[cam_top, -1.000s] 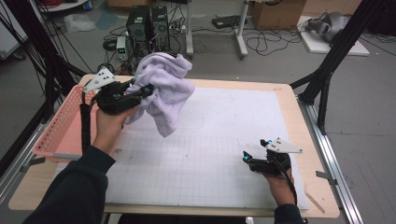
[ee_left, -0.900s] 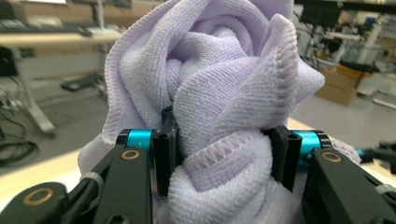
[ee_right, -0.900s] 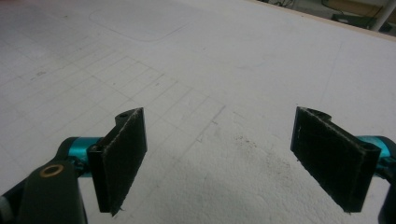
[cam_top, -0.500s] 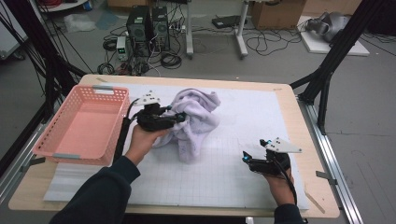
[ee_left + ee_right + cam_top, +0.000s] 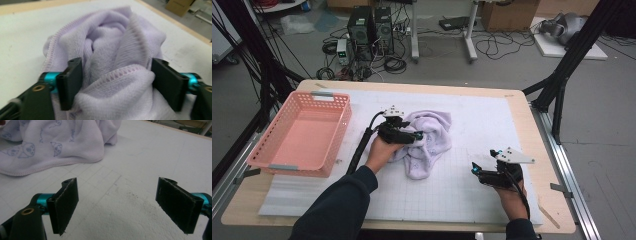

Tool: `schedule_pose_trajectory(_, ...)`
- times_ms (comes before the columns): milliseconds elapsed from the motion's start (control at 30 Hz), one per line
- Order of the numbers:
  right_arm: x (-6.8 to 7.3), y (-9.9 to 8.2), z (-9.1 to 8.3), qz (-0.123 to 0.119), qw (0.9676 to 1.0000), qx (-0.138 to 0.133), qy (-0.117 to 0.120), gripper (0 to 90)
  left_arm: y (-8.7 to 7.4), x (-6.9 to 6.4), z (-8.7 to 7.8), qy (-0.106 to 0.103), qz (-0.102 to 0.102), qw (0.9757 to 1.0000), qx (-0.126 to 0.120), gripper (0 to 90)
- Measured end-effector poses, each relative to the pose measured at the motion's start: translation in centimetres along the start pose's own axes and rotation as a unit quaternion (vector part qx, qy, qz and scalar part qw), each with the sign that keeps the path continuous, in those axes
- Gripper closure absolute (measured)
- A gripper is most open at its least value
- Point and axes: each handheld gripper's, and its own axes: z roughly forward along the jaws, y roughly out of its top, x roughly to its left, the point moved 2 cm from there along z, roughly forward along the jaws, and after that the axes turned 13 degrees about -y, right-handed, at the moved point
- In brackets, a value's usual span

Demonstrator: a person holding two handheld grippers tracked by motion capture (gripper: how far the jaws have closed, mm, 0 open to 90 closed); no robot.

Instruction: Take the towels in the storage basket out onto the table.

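High view: down on the white gridded mat (image 5: 472, 125) now, the lilac towel (image 5: 427, 142), a crumpled heap near the middle, no longer hanging in the air above the pink basket (image 5: 302, 132) as a second ago, nor half lowered as half a second ago. Left gripper (image 5: 414, 136) brought from over the basket's edge to the towel's left flank, low against the cloth, forearm in a dark sleeve reaching in from the bottom edge. Jaws just been opening, cloth between them. Right gripper (image 5: 476, 172) unmoved near the mat's lower right, well apart from the towel, jaws spread, nothing between. Basket in the same place at the table's left, with nothing in it. Light wooden table (image 5: 542, 135) under the mat; beyond it a grey floor with tangled cables, two dark computer towers (image 5: 372, 22), cardboard boxes and black frame struts at either side. Left gripper view: jaws wide apart, a thick fold of the towel (image 5: 112, 62) with its stitched hem bulging up between them, brushing the inner faces, not squeezed. Mat and the table's wooden edge behind. Right gripper view: both black jaws standing far apart over bare mat (image 5: 140, 152), speckled with dark lint; towel (image 5: 57, 145) lying ahead at upper left, faint cartoon prints on the cloth, hem resting flat on the grid.
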Motion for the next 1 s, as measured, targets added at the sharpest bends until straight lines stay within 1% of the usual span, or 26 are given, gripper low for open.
schedule_pose_trajectory(67, 0.0, 0.0, 0.0, 0.002, 1.0, 0.003, 0.0, 17.1, 0.5, -0.2, -0.9, 0.014, 0.019, 0.9997, -0.006, 20.4)
schedule_pose_trajectory(100, 0.0, 0.0, 0.0, 0.002, 1.0, 0.003, 0.0, 17.1, 0.7, -0.3, -1.4, 0.024, 0.026, 0.9993, -0.009, 20.4)
schedule_pose_trajectory(133, 0.0, -0.1, 0.0, 0.003, 1.0, 0.002, -0.002, 17.1, 1.0, -0.4, -2.0, 0.03, 0.03, 0.999, -0.015, 20.6)
schedule_pose_trajectory(200, 0.0, 0.0, 0.0, 0.002, 1.0, 0.002, -0.002, 17.1, 1.4, -0.6, -3.6, 0.029, 0.037, 0.9986, -0.023, 20.4)
schedule_pose_trajectory(233, 0.0, 0.0, 0.0, 0.001, 1.0, 0.002, -0.002, 17.1, 1.5, -0.6, -4.1, 0.029, 0.04, 0.9984, -0.027, 19.7)
schedule_pose_trajectory(267, 0.1, 0.0, 0.0, 0.001, 1.0, 0.001, -0.001, 17.1, 1.4, -0.7, -4.7, 0.029, 0.044, 0.9978, -0.041, 19.6)
schedule_pose_trajectory(300, 0.1, 0.0, 0.0, 0.001, 1.0, 0.001, -0.001, 17.1, 1.1, -0.7, -5.4, 0.03, 0.046, 0.9969, -0.056, 19.6)
schedule_pose_trajectory(333, 0.1, 0.0, 0.0, 0.0, 1.0, 0.001, -0.002, 17.1, 0.8, -0.7, -5.9, 0.031, 0.047, 0.9965, -0.062, 19.4)
schedule_pose_trajectory(433, 0.1, 0.0, 0.0, 0.001, 1.0, 0.002, -0.002, 17.1, -1.0, -0.6, -7.1, 0.035, 0.043, 0.9963, -0.066, 19.5)
schedule_pose_trajectory(533, 0.2, 0.0, 0.2, 0.0, 1.0, 0.003, -0.001, 17.1, -2.8, -0.5, -7.9, 0.032, 0.042, 0.9966, -0.064, 20.3)
schedule_pose_trajectory(567, 0.2, 0.1, 0.3, -0.002, 1.0, 0.002, -0.002, 17.1, -3.3, -0.6, -8.1, 0.033, 0.04, 0.9962, -0.07, 20.4)
schedule_pose_trajectory(600, 0.2, 0.1, 0.3, -0.004, 1.0, 0.003, -0.002, 17.1, -3.8, -0.6, -8.2, 0.033, 0.04, 0.996, -0.073, 20.4)
schedule_pose_trajectory(633, 0.2, 0.1, 0.4, 0.0, 1.0, 0.005, -0.002, 17.1, -4.2, -0.6, -8.3, 0.037, 0.039, 0.9958, -0.074, 20.3)
schedule_pose_trajectory(667, 0.2, 0.1, 0.5, -0.001, 1.0, 0.005, -0.003, 17.1, -4.5, -0.6, -8.3, 0.04, 0.042, 0.9958, -0.071, 20.2)
schedule_pose_trajectory(733, 0.2, 0.1, 0.6, 0.0, 1.0, 0.006, -0.004, 17.1, -5.3, -0.6, -8.5, 0.039, 0.043, 0.996, -0.068, 20.2)
schedule_pose_trajectory(767, 0.3, 0.1, 0.7, 0.002, 1.0, 0.007, -0.007, 17.1, -5.5, -0.7, -8.6, 0.038, 0.041, 0.9964, -0.063, 20.1)
schedule_pose_trajectory(800, 0.3, 0.1, 0.7, 0.001, 0.9999, 0.01, -0.009, 17.1, -5.8, -0.7, -8.7, 0.039, 0.049, 0.9956, -0.069, 20.2)
schedule_pose_trajectory(833, 0.3, 0.1, 0.9, 0.0, 0.9999, 0.01, -0.012, 17.1, -5.9, -0.6, -8.8, 0.038, 0.052, 0.9958, -0.065, 20.4)
schedule_pose_trajectory(900, 0.2, 0.2, 1.2, -0.001, 0.9998, 0.013, -0.014, 17.1, -6.0, -0.5, -8.9, 0.035, 0.045, 0.996, -0.068, 20.7)
schedule_pose_trajectory(933, 0.2, 0.1, 1.3, 0.0, 0.9998, 0.016, -0.012, 17.1, -6.0, -0.5, -8.9, 0.033, 0.044, 0.9962, -0.067, 20.6)
schedule_pose_trajectory(967, 0.3, 0.1, 1.3, -0.001, 0.9998, 0.017, -0.014, 17.1, -6.1, -0.5, -8.9, 0.032, 0.047, 0.9964, -0.062, 20.6)
schedule_pose_trajectory(1000, 0.3, 0.1, 1.3, -0.008, 0.9997, 0.019, -0.012, 17.1, -6.2, -0.6, -8.8, 0.033, 0.047, 0.9966, -0.059, 19.5)
